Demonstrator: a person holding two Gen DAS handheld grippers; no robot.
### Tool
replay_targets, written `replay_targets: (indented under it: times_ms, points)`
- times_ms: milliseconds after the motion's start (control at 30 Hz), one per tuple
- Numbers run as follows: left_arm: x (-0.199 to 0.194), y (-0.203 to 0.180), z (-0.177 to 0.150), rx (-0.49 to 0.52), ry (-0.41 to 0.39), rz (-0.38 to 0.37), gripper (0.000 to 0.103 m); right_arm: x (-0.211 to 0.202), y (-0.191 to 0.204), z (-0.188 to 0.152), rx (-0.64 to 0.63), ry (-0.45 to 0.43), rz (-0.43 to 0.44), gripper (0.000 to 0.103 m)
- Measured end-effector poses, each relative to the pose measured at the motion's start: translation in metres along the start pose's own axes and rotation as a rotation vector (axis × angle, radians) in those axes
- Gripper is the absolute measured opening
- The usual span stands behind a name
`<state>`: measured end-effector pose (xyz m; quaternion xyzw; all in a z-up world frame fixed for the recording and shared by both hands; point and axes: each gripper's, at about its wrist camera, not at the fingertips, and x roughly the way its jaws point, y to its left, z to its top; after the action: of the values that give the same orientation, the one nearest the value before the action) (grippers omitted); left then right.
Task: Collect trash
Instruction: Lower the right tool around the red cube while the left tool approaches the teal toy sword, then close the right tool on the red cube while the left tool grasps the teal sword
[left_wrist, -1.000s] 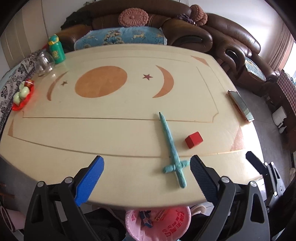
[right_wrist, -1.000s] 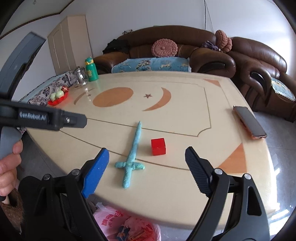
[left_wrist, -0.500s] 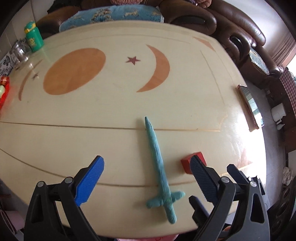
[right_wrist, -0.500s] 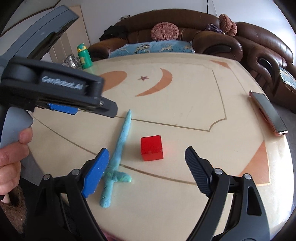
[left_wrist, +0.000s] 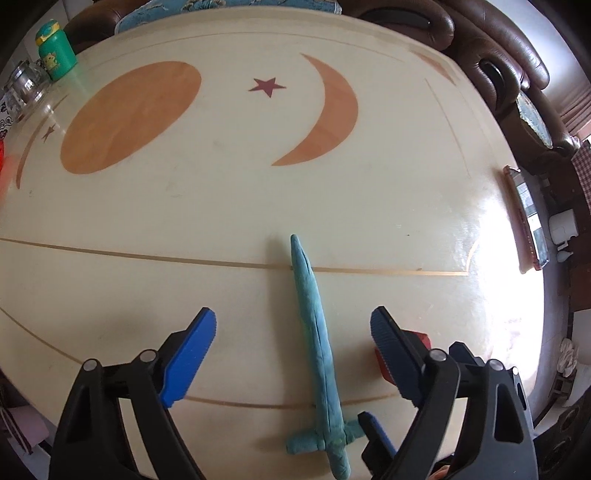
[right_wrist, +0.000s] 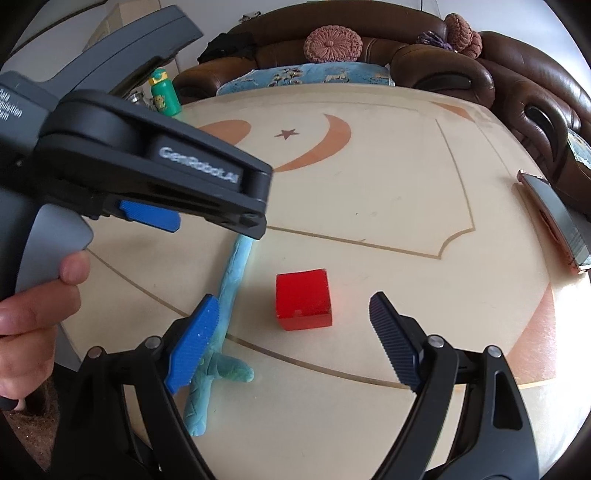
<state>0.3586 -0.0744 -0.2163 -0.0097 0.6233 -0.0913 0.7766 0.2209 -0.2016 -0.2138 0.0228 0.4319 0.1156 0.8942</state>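
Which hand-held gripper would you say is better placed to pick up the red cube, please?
The right hand-held gripper: its open jaws frame the red cube. The left hand-held gripper straddles the blue clay sword instead.

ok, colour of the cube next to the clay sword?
Red cube, clearest in the right wrist view.

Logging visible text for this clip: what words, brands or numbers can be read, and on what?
"GenRobot.AI": on the black body of the left tongs, seen from the right wrist view.
White lettering at that picture's left edge, on the same tool: cut off, unreadable.
Green bottle: a cartoon picture, no legible words.
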Motion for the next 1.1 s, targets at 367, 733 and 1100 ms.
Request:
replay_targets:
  times_ms: [367, 733, 1100]
  points:
    - [0.020, -0.002, 0.007, -0.016, 0.069, -0.066, 0.069, 0.015, -0.008, 0.000, 0.030, 0.036, 0.020, 0.061]
    - [0.017, -0.007, 0.008, -0.012, 0.063, -0.101, 0.048, 0.020, -0.012, 0.000, 0.038, 0.039, 0.032, 0.043]
    - [0.018, -0.017, 0.009, 0.007, 0.064, -0.058, 0.041, 0.018, -0.004, -0.003, 0.009, 0.029, 0.002, 0.034]
